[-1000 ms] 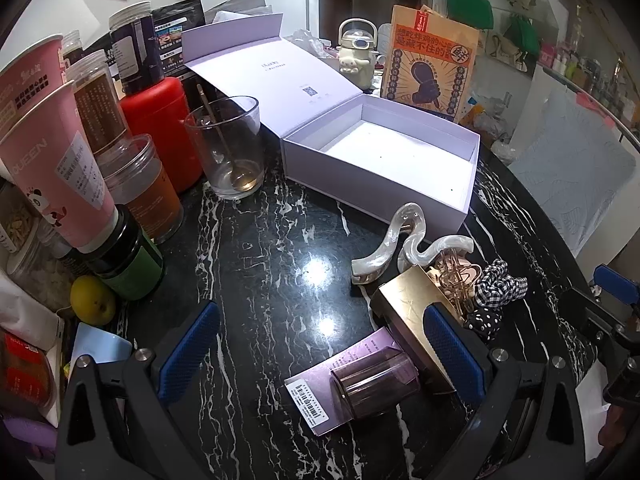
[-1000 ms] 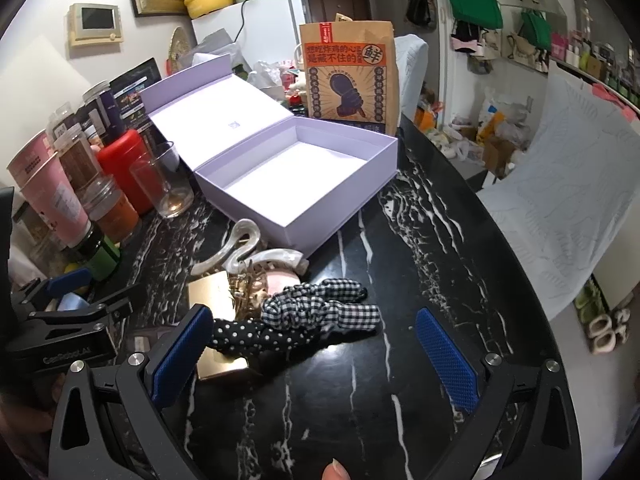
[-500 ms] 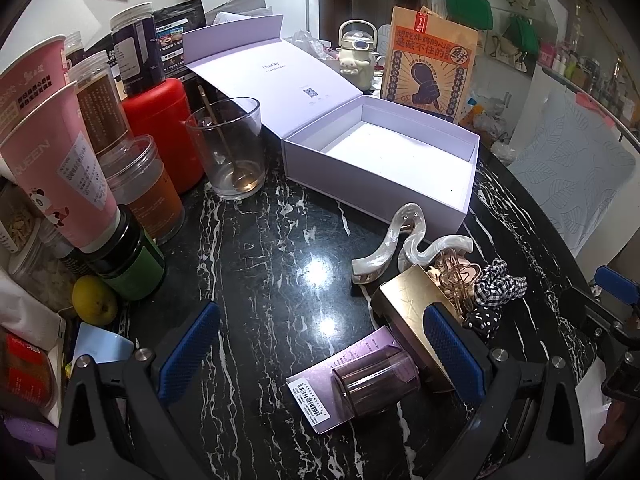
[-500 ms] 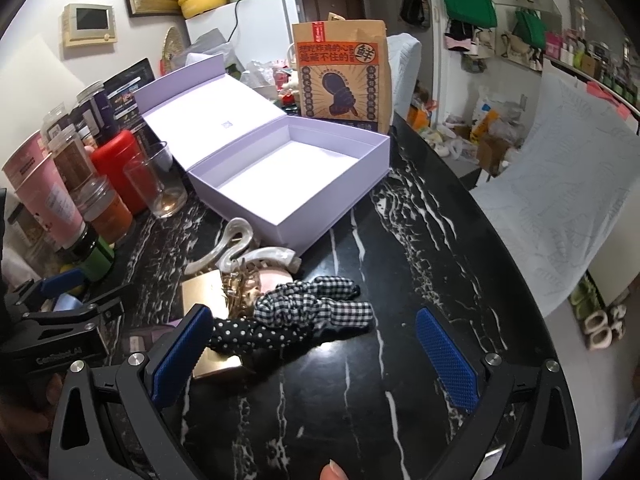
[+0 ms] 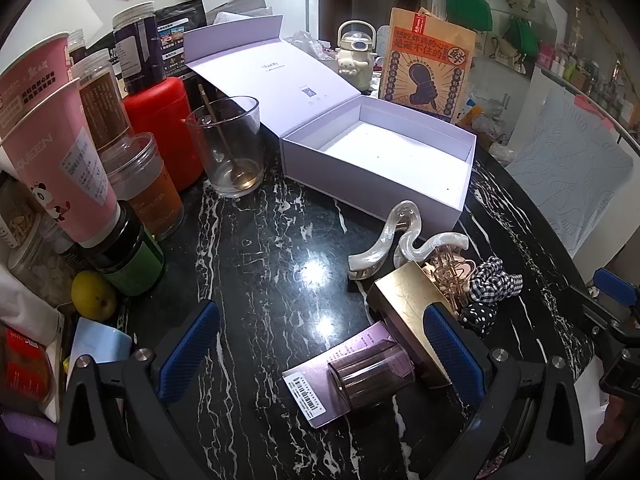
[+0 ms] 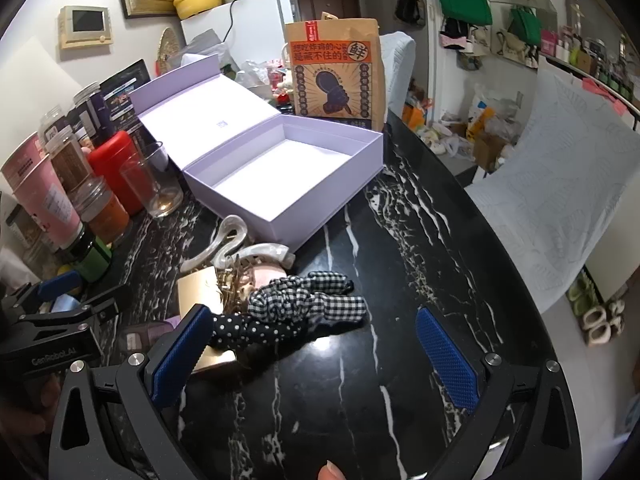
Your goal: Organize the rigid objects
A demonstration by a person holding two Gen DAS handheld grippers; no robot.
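Observation:
An open lavender box [image 5: 380,160] [image 6: 288,172] lies empty on the black marble table [image 5: 272,264], its lid folded back. In front of it are a pearly white hair claw [image 5: 400,240] [image 6: 236,248], a rose-gold clip [image 5: 452,276], a gold box [image 5: 408,304] [image 6: 198,292], a checked scrunchie [image 6: 312,300] and a dotted scrunchie [image 6: 248,328]. My left gripper [image 5: 320,348] is open, with a purple card and a clear purple cap [image 5: 368,376] between its fingers, untouched. My right gripper [image 6: 314,358] is open just short of the scrunchies.
Jars, pink cups, a red canister [image 5: 164,128] and a glass with a spoon [image 5: 228,148] crowd the left side. A lemon [image 5: 92,294] lies near the left finger. A brown paper bag [image 6: 336,68] stands behind the box. The table edge curves away on the right.
The right wrist view has drifted slightly, so the box and scrunchies sit a little higher and further left. The left gripper has barely moved. Nothing was picked up.

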